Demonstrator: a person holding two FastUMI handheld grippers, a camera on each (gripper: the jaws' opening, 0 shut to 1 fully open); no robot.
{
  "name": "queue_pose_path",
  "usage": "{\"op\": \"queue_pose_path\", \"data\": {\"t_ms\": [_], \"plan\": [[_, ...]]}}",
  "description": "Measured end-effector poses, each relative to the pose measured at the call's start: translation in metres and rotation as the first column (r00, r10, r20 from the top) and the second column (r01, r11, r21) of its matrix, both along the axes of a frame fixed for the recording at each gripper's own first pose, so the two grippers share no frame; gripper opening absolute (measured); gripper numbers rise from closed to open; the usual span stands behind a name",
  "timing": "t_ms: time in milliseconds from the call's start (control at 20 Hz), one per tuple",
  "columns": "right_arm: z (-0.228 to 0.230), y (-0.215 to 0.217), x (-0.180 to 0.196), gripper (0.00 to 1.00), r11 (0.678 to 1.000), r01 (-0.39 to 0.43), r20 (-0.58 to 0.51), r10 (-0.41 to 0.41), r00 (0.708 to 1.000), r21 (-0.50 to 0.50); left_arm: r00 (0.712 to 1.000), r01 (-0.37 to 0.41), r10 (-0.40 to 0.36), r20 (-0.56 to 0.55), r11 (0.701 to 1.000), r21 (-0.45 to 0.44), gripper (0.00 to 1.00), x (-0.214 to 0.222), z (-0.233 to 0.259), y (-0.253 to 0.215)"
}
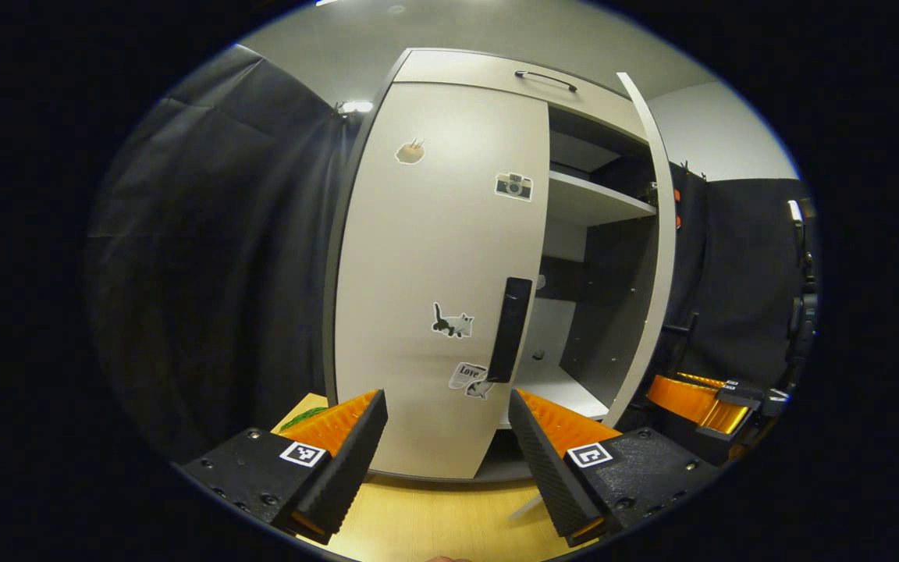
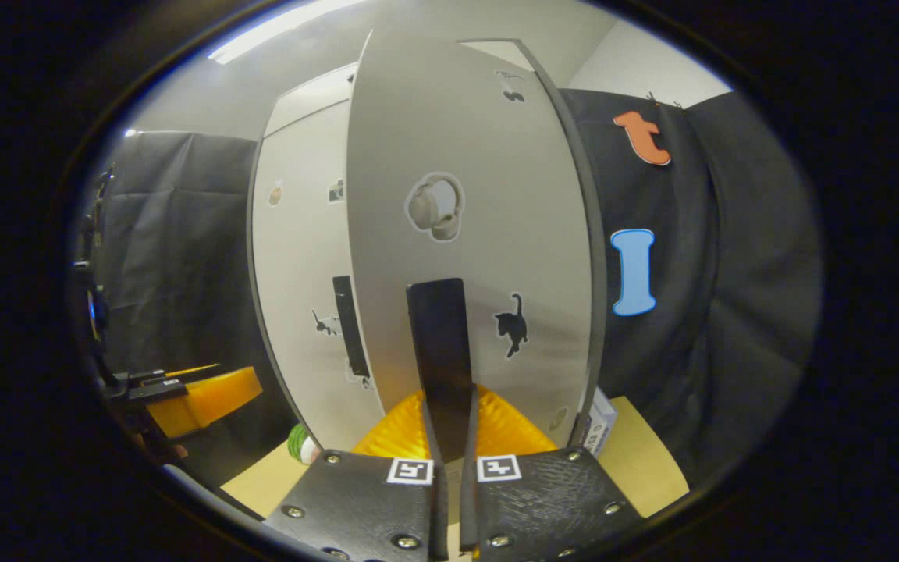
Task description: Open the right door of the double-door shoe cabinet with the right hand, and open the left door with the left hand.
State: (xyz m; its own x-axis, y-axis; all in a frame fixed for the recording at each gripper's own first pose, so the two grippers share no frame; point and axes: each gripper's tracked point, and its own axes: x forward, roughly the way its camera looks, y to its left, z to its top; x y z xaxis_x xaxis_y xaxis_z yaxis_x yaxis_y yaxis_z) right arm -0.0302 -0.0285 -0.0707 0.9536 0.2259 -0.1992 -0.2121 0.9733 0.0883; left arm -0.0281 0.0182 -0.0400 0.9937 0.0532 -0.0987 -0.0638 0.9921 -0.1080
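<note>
Right gripper view: right gripper (image 2: 449, 437) clamped on the right door's black handle (image 2: 438, 343), both fingers pressing it; right door (image 2: 488, 234) swung open. Left gripper view: left gripper (image 1: 447, 437) fingers spread wide, holding nothing, just short of the closed left door (image 1: 434, 257); its black handle (image 1: 509, 328) sits above the gap, near the door's inner edge.

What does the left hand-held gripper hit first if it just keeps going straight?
Most likely the shut left door, near its black handle. The open left hand-held gripper points at the door's lower part, the handle just above its right finger. Depth is hard to judge here.
</note>
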Motion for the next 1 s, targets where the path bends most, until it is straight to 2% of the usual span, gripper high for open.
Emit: {"op": "queue_pose_path", "data": {"t_ms": [200,250,350,400,600,650,700,750,850,950,1000], "plan": [[0.003,-0.023,-0.013,0.06,0.998,0.061,0.016,-0.061,0.998,-0.024,0.999,0.046,-0.046,0.006,0.999,-0.006,0.94,0.008,0.001,-0.018],[0.004,-0.029,-0.016,0.06,0.996,0.078,0.024,-0.077,0.997,-0.035,0.998,0.055,-0.055,0.005,0.998,-0.005,0.97,0.010,0.000,-0.022],[0.005,-0.039,-0.021,0.05,0.992,0.109,0.035,-0.107,0.994,-0.060,0.997,0.071,-0.071,0.002,0.997,-0.003,0.94,0.011,-0.001,-0.030],[0.006,-0.043,-0.022,0.05,0.991,0.122,0.037,-0.119,0.992,-0.062,0.997,0.077,-0.077,0.002,0.997,-0.002,0.97,0.010,-0.001,-0.033],[0.008,-0.058,-0.027,0.05,0.986,0.161,0.047,-0.159,0.986,-0.050,0.996,0.090,-0.090,0.001,0.996,0.004,0.96,0.010,-0.002,-0.035],[0.008,-0.061,-0.027,0.04,0.983,0.173,0.051,-0.170,0.984,-0.061,0.996,0.089,-0.089,0.003,0.996,0.006,0.94,0.010,-0.001,-0.035],[0.010,-0.066,-0.028,0.04,0.979,0.189,0.056,-0.185,0.981,-0.070,0.996,0.090,-0.090,0.004,0.996,0.008,0.97,0.010,-0.001,-0.035],[0.005,-0.075,-0.029,0.04,0.976,0.203,0.056,-0.199,0.978,-0.078,0.996,0.092,-0.092,0.007,0.996,0.009,0.94,0.010,0.000,-0.035],[0.006,-0.084,-0.031,0.04,0.972,0.225,0.046,-0.222,0.974,-0.070,0.995,0.095,-0.095,0.012,0.995,0.010,0.97,0.009,0.002,-0.036],[0.006,-0.090,-0.031,0.04,0.970,0.239,0.036,-0.237,0.971,-0.055,0.995,0.102,-0.102,0.012,0.995,0.007,0.94,0.008,0.004,-0.037],[0.005,-0.093,-0.031,0.04,0.968,0.241,0.035,-0.239,0.970,-0.065,0.994,0.107,-0.107,0.012,0.994,0.007,0.97,0.008,0.004,-0.038]]}}
